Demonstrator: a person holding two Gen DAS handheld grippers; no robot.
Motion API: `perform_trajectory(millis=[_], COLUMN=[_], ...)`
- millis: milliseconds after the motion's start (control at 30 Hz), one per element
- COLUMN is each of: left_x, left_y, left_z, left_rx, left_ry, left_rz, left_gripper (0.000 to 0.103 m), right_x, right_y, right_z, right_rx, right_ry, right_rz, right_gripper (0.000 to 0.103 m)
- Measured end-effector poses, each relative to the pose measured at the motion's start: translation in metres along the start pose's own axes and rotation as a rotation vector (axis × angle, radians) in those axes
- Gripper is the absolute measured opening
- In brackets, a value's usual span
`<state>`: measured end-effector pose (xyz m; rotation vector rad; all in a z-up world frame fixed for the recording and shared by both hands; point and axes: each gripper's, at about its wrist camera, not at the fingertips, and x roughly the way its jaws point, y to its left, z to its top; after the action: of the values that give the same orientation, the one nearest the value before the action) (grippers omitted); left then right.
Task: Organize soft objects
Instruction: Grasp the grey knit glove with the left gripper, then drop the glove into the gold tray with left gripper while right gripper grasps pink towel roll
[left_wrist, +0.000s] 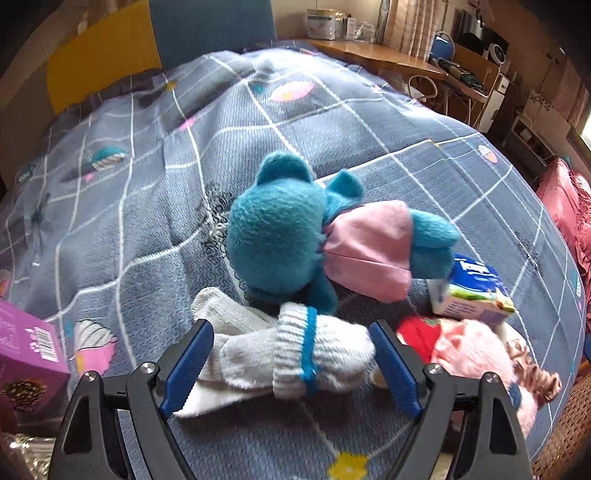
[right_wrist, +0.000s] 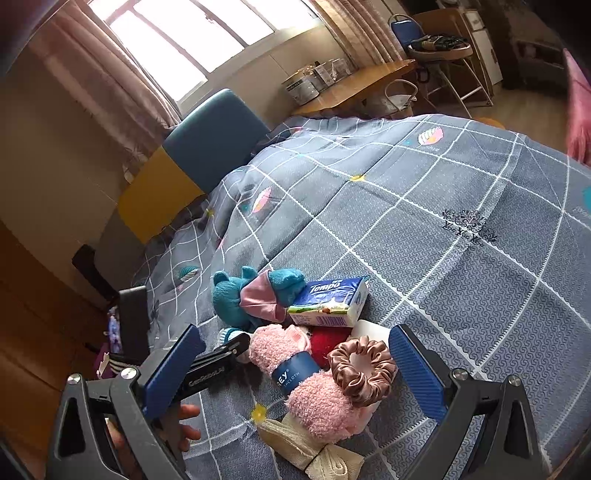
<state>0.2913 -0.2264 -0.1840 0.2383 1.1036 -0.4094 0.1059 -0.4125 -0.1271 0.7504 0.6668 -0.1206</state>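
Observation:
On the grey checked bedspread (left_wrist: 155, 221) lies a pile of soft things. My left gripper (left_wrist: 291, 354) is open, its blue pads on either side of a rolled white sock bundle with a blue stripe (left_wrist: 295, 354). Behind it lies a teal plush toy in a pink dress (left_wrist: 295, 236), also in the right wrist view (right_wrist: 255, 295). My right gripper (right_wrist: 295, 365) is open above a fluffy pink sock roll with a blue band (right_wrist: 310, 387) and a brown satin scrunchie (right_wrist: 360, 371). A Tempo tissue pack (right_wrist: 332, 301), a red item (right_wrist: 327, 341) and a cream bundle (right_wrist: 314, 450) lie beside them.
A purple box (left_wrist: 26, 354) sits at the left. A yellow and blue headboard (right_wrist: 192, 162) stands at the bed's far end. A wooden desk (right_wrist: 354, 85) with containers and a blue chair (right_wrist: 424, 40) stand beyond the bed. Pink fabric (left_wrist: 569, 206) hangs at the right.

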Motion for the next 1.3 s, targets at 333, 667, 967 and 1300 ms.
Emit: perform_trajectory(millis=[333, 667, 967, 1300], left_x=[-0.020, -0.068, -0.190, -0.264], left_y=[0.016, 0.023, 0.128, 0.327], left_z=[-0.026, -0.010, 0.065, -0.034], left_rx=[-0.070, -0.059, -0.171, -0.451], left_ry=[-0.026, -0.090, -0.333, -0.370], left_rz=[-0.132, -0.127, 0.050, 0.287], left_gripper=[0.055, 0.055, 0.055, 0.055], right_x=[0.018, 0.081, 0.083, 0.082], right_y=[0.013, 0.040, 0.042, 0.046], right_z=[-0.004, -0.045, -0.048, -0.051], right_rx=[-0.097, -0.426, -0.458, -0.495], right_ry=[0.075, 0.336, 0.354, 0.341], right_rz=[-0.043, -0.340, -0.339, -0.351], right_gripper=[0.094, 0.074, 0.061, 0.060])
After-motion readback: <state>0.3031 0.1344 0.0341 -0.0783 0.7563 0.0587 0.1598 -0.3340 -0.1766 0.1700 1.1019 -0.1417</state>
